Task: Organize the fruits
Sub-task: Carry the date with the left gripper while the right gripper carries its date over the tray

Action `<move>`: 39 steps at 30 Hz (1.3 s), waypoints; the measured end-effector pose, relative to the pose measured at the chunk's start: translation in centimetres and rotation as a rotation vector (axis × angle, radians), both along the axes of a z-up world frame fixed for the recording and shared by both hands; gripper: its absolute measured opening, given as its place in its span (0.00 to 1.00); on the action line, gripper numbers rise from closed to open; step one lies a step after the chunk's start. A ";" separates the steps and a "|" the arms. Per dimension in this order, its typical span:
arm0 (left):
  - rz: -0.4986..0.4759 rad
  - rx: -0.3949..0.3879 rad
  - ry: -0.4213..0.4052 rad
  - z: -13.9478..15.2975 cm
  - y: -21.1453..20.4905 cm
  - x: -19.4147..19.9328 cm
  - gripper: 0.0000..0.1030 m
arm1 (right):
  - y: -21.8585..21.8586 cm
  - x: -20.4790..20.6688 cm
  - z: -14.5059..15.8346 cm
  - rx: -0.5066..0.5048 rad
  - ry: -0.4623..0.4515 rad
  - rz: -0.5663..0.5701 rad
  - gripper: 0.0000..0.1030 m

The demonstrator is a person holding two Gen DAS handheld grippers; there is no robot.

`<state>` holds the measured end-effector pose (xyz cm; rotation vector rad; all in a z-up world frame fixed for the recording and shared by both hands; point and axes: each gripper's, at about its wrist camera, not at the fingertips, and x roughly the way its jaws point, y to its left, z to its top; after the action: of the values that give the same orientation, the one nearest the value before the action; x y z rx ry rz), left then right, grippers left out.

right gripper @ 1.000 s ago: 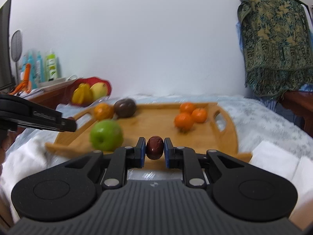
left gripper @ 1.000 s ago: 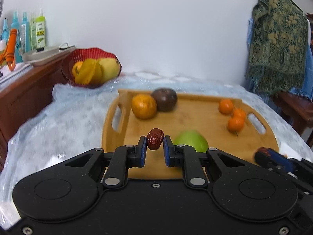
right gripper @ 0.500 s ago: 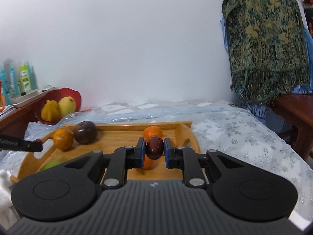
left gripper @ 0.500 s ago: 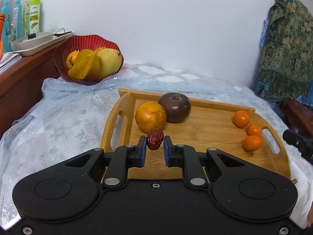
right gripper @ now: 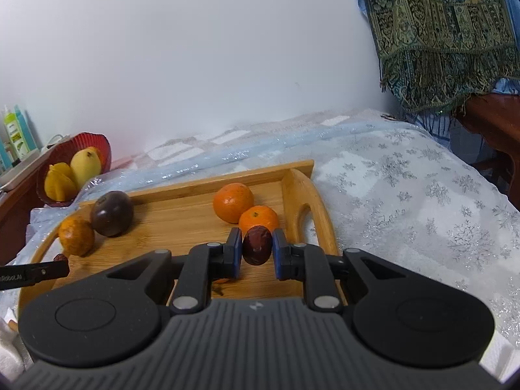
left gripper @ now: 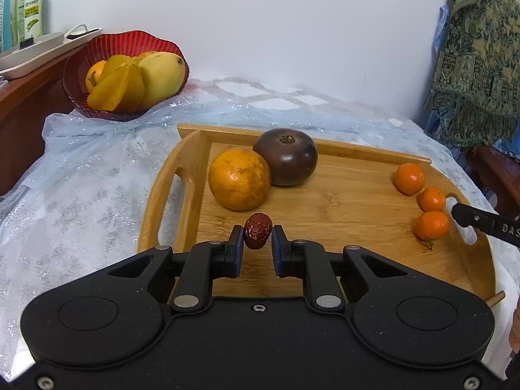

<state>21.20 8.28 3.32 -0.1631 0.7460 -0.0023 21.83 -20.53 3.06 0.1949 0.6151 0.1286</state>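
My left gripper (left gripper: pixel 257 237) is shut on a wrinkled red date (left gripper: pixel 257 234) above the left part of the wooden tray (left gripper: pixel 344 149), just in front of a large orange (left gripper: pixel 239 184) and a dark purple fruit (left gripper: pixel 286 157). My right gripper (right gripper: pixel 257 243) is shut on a dark red date (right gripper: pixel 256 244) above the tray's right end (right gripper: pixel 302 191), close in front of small mandarins (right gripper: pixel 259 218). Three small mandarins (left gripper: pixel 409 178) lie at the tray's right side in the left wrist view.
A red bowl (left gripper: pixel 126 37) with a mango and starfruit stands at the back left on the silvery tablecloth (left gripper: pixel 81 175). A wooden cabinet with bottles (left gripper: pixel 29 3) is at the left. A patterned cloth (right gripper: pixel 435 29) hangs over furniture at the right.
Both grippers have moved forward over the tray and tilted down, each still holding its date. The green apple has dropped out of sight below the left gripper.
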 end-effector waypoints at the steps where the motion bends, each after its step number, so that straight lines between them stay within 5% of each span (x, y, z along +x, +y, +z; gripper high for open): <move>1: -0.005 0.003 0.000 -0.1 -0.1 0.0 0.17 | 0.0 0.2 -0.1 0.001 0.008 -0.002 0.22; 39: 0.006 0.038 0.027 -1.2 -0.2 0.8 0.17 | 1.0 1.3 -1.4 -0.057 0.068 0.014 0.23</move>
<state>22.00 8.03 2.08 -0.1289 0.7722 0.0201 23.16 -19.49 1.67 0.1404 0.6870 0.1179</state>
